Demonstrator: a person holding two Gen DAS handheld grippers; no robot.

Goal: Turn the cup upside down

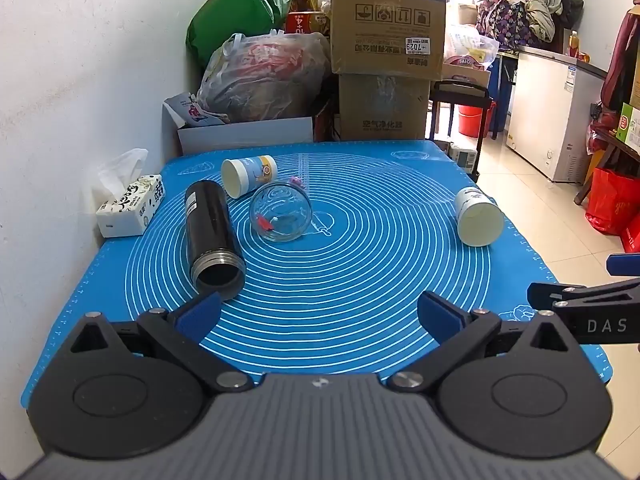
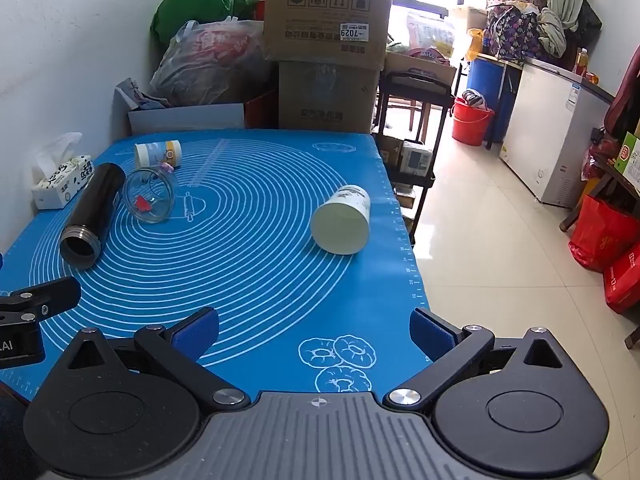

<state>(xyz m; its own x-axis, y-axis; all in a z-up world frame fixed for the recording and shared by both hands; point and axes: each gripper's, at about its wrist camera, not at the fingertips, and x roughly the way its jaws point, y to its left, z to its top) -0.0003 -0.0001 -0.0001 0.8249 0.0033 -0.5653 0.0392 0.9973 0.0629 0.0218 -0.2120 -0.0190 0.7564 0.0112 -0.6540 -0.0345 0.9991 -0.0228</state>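
Several cups lie on their sides on a blue mat (image 1: pixel 360 280) (image 2: pixel 260 280). A white paper cup (image 1: pixel 478 216) (image 2: pixel 342 220) lies at the right. A clear glass cup (image 1: pixel 281 212) (image 2: pixel 149 195) lies mid-left. A black flask (image 1: pixel 212 236) (image 2: pixel 90 216) lies beside it, mouth toward me. A second paper cup (image 1: pixel 250 175) (image 2: pixel 158 154) lies at the back. My left gripper (image 1: pixel 320 316) is open and empty above the mat's near edge. My right gripper (image 2: pixel 314 330) is open and empty, near the mat's front right; it also shows in the left wrist view (image 1: pixel 576 300).
A tissue box (image 1: pixel 132 206) (image 2: pixel 62 186) stands at the mat's left edge against the white wall. Cardboard boxes (image 1: pixel 386 40) and plastic bags (image 1: pixel 260 76) are stacked behind the table. The table's right edge drops to a tiled floor (image 2: pixel 500 240).
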